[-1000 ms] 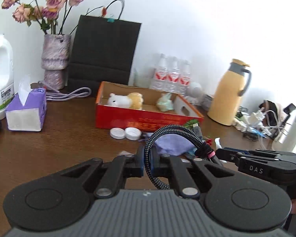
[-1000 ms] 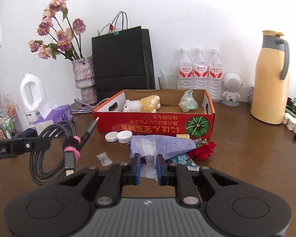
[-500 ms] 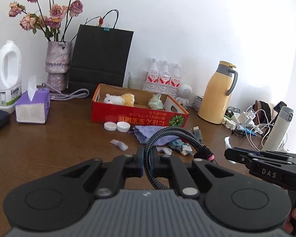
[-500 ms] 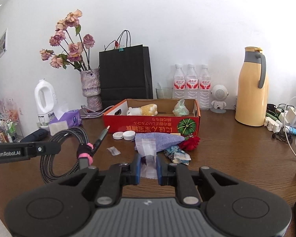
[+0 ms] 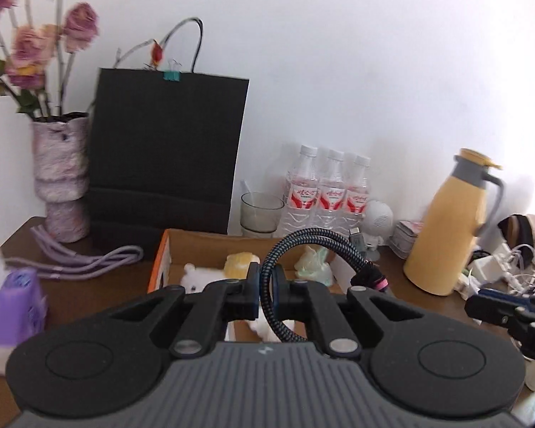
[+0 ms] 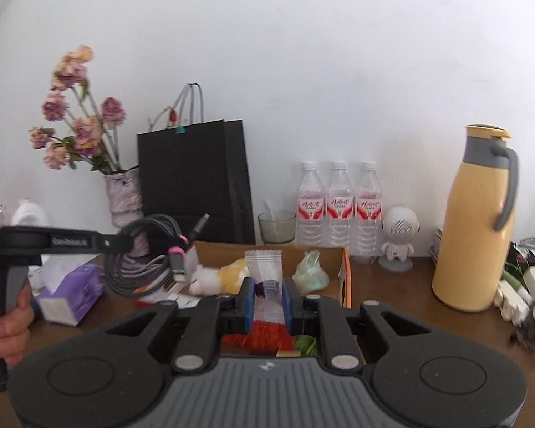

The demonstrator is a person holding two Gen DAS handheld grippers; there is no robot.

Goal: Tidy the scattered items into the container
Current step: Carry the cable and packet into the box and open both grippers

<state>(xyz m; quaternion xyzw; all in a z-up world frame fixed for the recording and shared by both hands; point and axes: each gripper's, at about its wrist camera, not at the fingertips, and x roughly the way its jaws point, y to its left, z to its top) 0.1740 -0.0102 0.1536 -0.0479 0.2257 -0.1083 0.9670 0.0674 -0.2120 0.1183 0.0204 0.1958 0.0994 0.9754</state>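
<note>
My left gripper (image 5: pixel 265 287) is shut on a coiled black braided cable (image 5: pixel 314 240) and holds it over the near left part of the red cardboard box (image 5: pixel 162 262). The cable also shows hanging from that gripper in the right wrist view (image 6: pixel 142 249). My right gripper (image 6: pixel 269 296) is shut on a white snack packet (image 6: pixel 264 267) and holds it above the box's front wall (image 6: pixel 267 339). Inside the box lie a white and yellow plush toy (image 6: pixel 217 278) and a pale green toy (image 6: pixel 310 273).
Behind the box stand a black paper bag (image 6: pixel 196 182), a glass (image 6: pixel 276 226), three water bottles (image 6: pixel 337 207) and a small white figure (image 6: pixel 399 237). A yellow thermos (image 6: pixel 476 221) is at the right, a flower vase (image 5: pixel 62 178) and a purple tissue box (image 5: pixel 14 306) at the left.
Both grippers have moved forward to the box, carrying the cable and the packet. The box, far off half a second ago, now lies right under the fingers.
</note>
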